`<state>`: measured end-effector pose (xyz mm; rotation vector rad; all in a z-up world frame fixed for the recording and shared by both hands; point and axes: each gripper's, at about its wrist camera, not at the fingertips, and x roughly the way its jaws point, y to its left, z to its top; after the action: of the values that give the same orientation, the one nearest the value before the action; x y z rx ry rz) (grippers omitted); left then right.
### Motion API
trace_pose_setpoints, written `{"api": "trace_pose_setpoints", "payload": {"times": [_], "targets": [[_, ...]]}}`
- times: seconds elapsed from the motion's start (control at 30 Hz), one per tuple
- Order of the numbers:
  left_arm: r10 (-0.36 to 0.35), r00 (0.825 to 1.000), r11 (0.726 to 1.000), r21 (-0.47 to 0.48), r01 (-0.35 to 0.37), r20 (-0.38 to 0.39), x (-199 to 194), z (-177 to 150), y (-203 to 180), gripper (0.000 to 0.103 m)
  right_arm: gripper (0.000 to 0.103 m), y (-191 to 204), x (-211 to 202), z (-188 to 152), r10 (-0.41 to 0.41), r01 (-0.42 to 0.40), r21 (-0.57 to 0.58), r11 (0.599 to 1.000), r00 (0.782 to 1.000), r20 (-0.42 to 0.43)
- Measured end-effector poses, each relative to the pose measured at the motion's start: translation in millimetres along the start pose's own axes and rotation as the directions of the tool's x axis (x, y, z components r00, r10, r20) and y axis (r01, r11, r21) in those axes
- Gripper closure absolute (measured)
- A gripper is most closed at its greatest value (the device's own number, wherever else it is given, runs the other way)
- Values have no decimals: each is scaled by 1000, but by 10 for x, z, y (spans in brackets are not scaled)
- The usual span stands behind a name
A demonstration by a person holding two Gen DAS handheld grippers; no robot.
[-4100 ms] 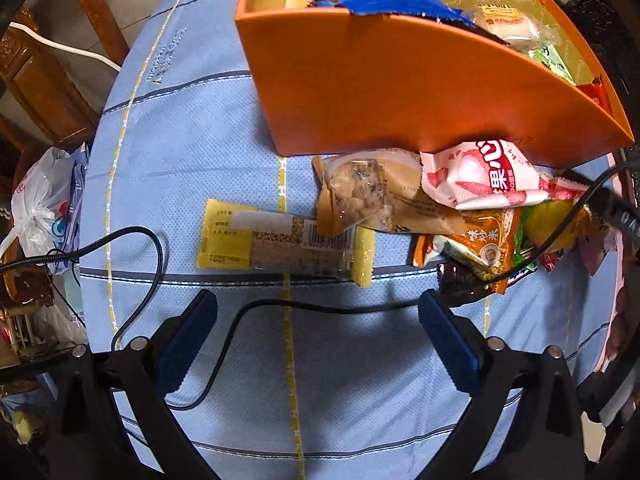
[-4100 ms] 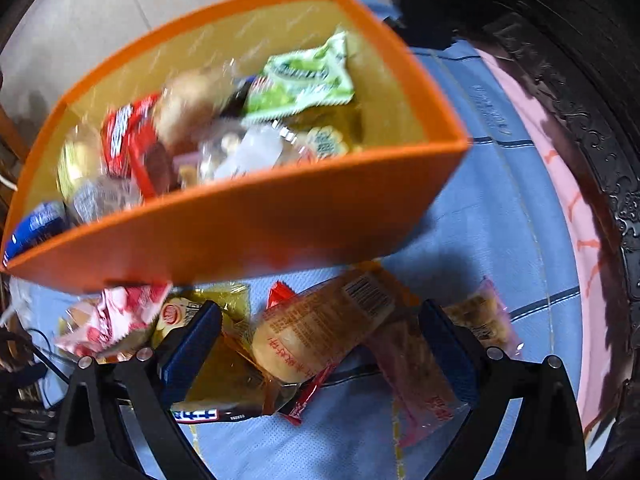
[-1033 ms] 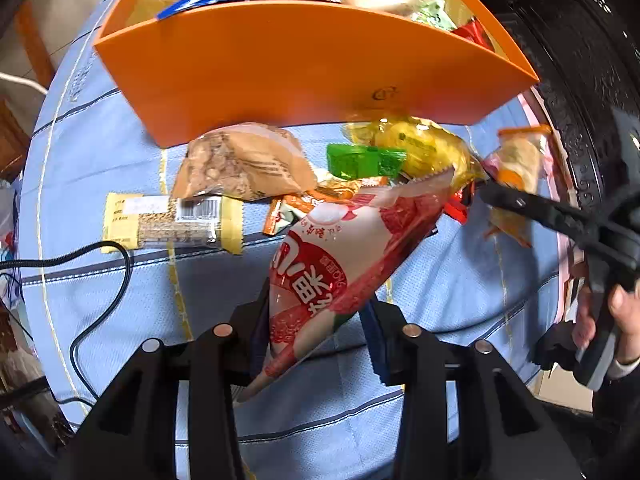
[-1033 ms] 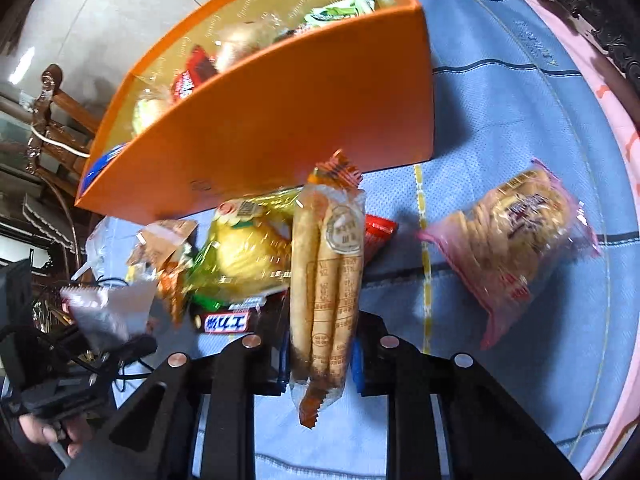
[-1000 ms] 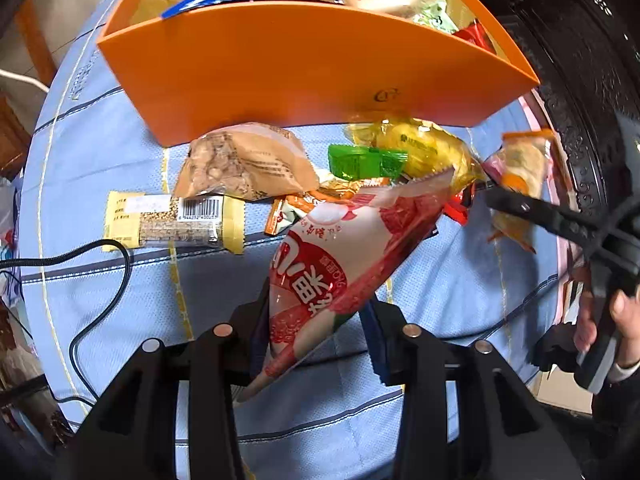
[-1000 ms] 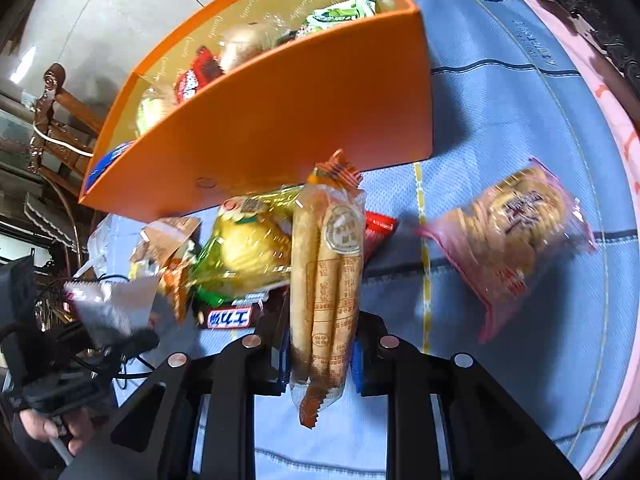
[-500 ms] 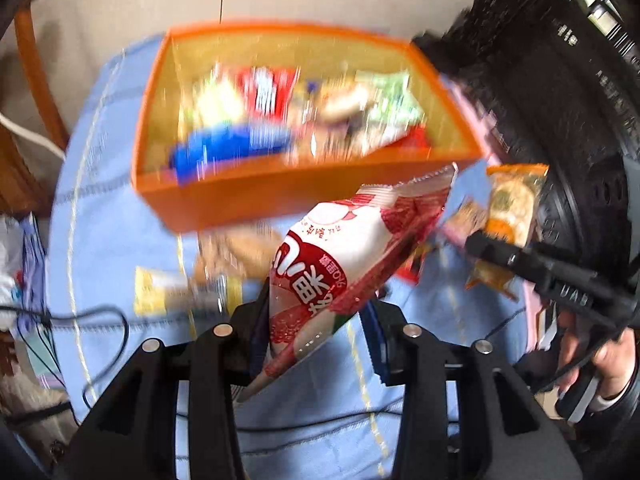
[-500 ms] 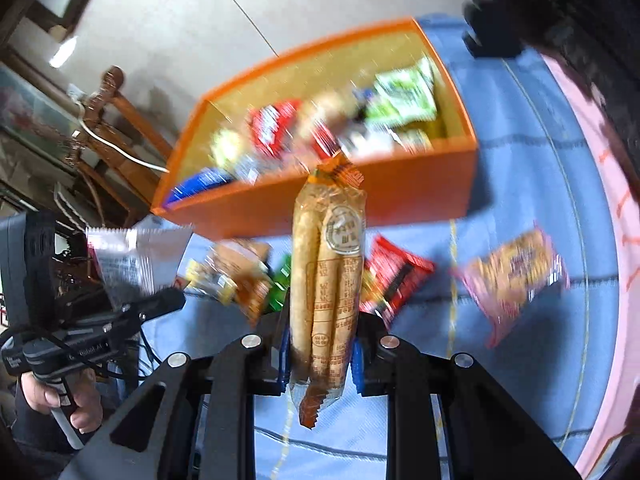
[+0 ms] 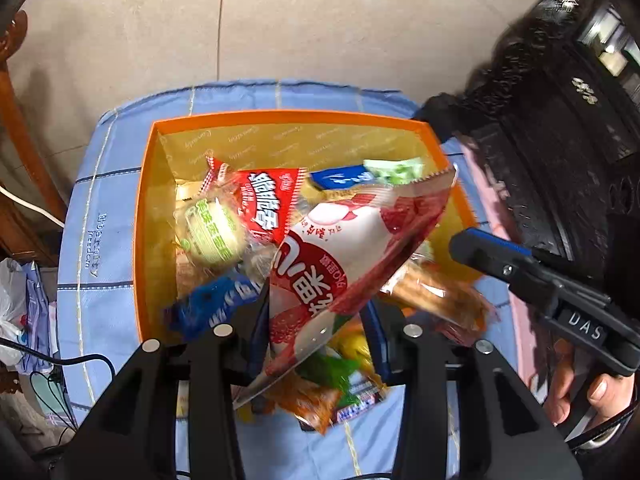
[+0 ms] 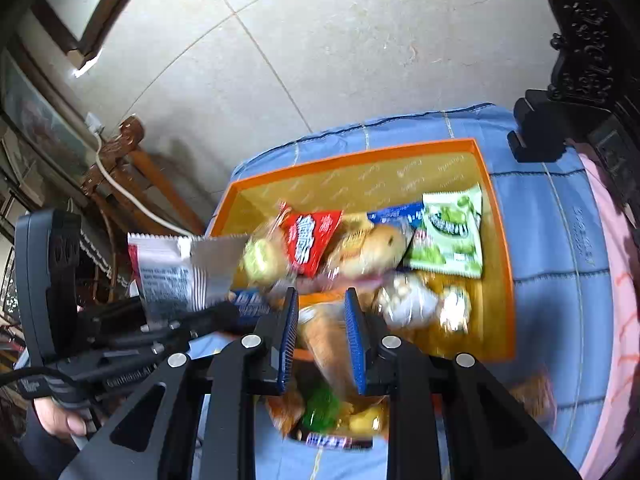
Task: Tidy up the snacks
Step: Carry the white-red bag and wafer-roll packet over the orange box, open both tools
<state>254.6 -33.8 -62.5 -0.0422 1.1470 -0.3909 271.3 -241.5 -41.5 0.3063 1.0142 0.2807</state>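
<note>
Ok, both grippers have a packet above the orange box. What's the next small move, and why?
Probably ease the left gripper further over the orange box before opening: from the right wrist view its red-and-white snack bag hangs at the box's left edge, so a drop here might miss.

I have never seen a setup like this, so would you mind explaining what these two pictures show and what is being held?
No robot here: a person holds a two-finger gripper in each hand, each with a fisheye camera looking along its fingers. The left view shows the left gripper pinching a red and white snack bag. The right view shows the right gripper, shut on a clear packet of long biscuit sticks, blurred here. Both hang over the open orange box of snacks on the blue checked tablecloth. More packets lie loose on the cloth.
</note>
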Motion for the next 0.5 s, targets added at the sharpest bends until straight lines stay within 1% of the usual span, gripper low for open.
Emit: {"api": "trace_pose_setpoints", "payload": {"times": [0.1,0.13,0.17,0.2,0.23,0.27,0.3,0.33,0.4,0.43,0.5], "targets": [[44,998,998,-42,-46,-37,235,103,113,62,78,-82,120,50,-35,34,29,999,999,7],[58,997,997,-54,-60,-42,271,116,140,50,77,-91,100,44,-33,32,31,999,999,23],[63,997,996,-60,-65,-37,282,120,156,38,66,-91,78,33,-28,27,32,999,999,29],[88,996,994,-61,-89,-21,277,122,163,12,54,-98,65,10,-25,24,30,999,999,29],[127,992,990,-60,-127,-5,261,120,165,5,51,-105,56,-21,-23,22,27,999,999,26],[159,987,986,-56,-158,16,240,122,163,5,50,-109,51,-44,-19,19,25,1000,1000,21],[162,987,986,-42,-161,22,228,128,151,5,50,-113,43,-70,-16,16,25,1000,1000,16],[160,987,986,-38,-160,12,235,136,153,4,49,-118,32,-98,-14,14,27,1000,1000,13],[163,987,986,-36,-163,-12,240,129,147,5,44,-121,1,-175,-13,12,28,1000,1000,6],[158,987,987,-35,-158,-11,219,110,141,4,42,-117,-18,-215,-10,10,26,1000,1000,3],[165,986,986,-27,-165,-11,166,64,126,4,33,-105,-64,-306,-15,15,19,1000,1000,-2]]}}
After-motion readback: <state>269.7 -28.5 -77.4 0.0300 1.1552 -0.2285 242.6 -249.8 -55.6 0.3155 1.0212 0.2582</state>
